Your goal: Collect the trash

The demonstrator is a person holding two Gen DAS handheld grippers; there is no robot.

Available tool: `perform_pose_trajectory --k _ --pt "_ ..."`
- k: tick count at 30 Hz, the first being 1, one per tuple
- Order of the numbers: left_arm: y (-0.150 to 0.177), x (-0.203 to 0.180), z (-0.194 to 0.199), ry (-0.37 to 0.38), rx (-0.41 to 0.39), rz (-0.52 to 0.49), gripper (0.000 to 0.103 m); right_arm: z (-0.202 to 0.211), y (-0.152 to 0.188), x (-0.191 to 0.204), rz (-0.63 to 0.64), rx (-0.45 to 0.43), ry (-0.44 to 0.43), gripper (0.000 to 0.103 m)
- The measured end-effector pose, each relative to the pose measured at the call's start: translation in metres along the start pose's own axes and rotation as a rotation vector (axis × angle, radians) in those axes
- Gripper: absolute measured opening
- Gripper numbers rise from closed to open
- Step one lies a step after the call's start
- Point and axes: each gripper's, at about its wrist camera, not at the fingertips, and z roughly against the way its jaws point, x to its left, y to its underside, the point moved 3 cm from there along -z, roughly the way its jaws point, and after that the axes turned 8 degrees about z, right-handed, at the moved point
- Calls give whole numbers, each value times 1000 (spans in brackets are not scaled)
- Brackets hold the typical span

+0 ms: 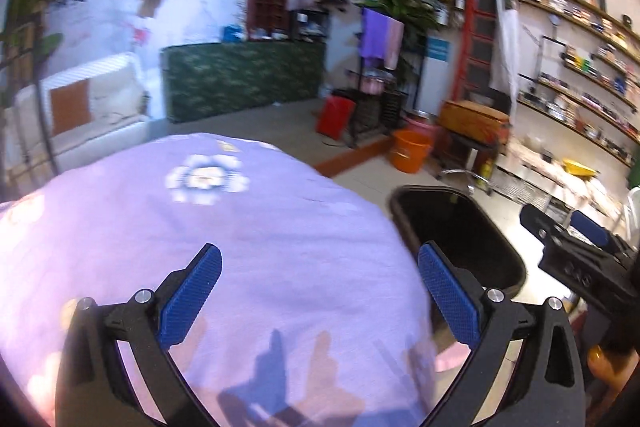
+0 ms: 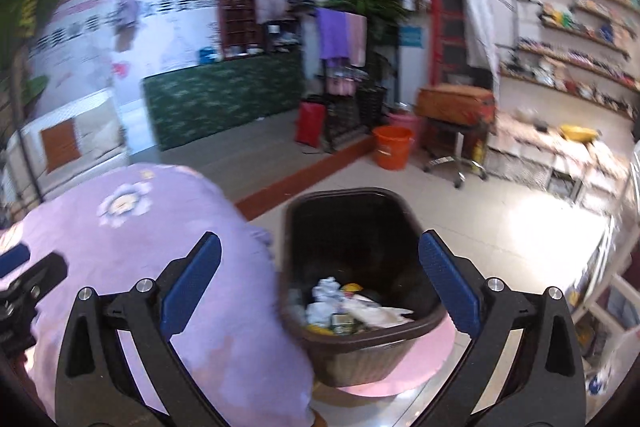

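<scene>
A dark brown woven trash basket point(image 2: 362, 363) stands on the floor beside a bed with a lilac flowered cover point(image 2: 168, 243). Inside lie crumpled white tissues point(image 2: 326, 289) and other scraps of paper and wrappers point(image 2: 360, 311). My right gripper point(image 2: 320, 283) is open and empty, held above the basket's near rim. My left gripper point(image 1: 320, 291) is open and empty over the lilac cover point(image 1: 200, 227). The basket point(image 1: 492, 239) is to its right, its inside dark. The other gripper shows at the right edge in the left wrist view point(image 1: 576, 251) and at the left edge in the right wrist view point(image 2: 24, 287).
An orange bucket point(image 2: 392, 147) and a stool on a chrome base point(image 2: 456, 131) stand on the tiled floor beyond the basket. A green-covered counter point(image 2: 224, 91) lines the far wall. Shelves of goods point(image 2: 568, 27) fill the right wall. A pink mat point(image 2: 408, 367) lies under the basket.
</scene>
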Motion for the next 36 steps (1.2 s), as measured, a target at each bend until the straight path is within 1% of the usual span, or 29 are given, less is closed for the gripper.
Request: perform_pose_trajectory --k 3,6,9,11,13,15,17,36 --pt "-1 12 15 -36 -21 25 97 21 1 17 27 -33 -21 97" --pt "0 20 30 -53 -45 32 97 39 2 23 28 -62 -43 97" --pt "-1 22 43 -63 -68 31 97 53 -1 27 43 -78 -57 98" --pt "-3 23 50 -63 -81 36 97 64 -5 31 49 -104 -55 98" --pt "-5 25 60 -66 -110 45 97 73 -6 30 62 -130 -49 97" --pt "-3 27 67 -91 -134 45 97 77 -7 34 62 -137 -46 97" --pt "-3 29 70 -95 -148 43 97 80 -7 34 60 -137 -46 97" --pt "4 31 76 -111 -159 52 97 85 -5 28 57 -138 -54 97"
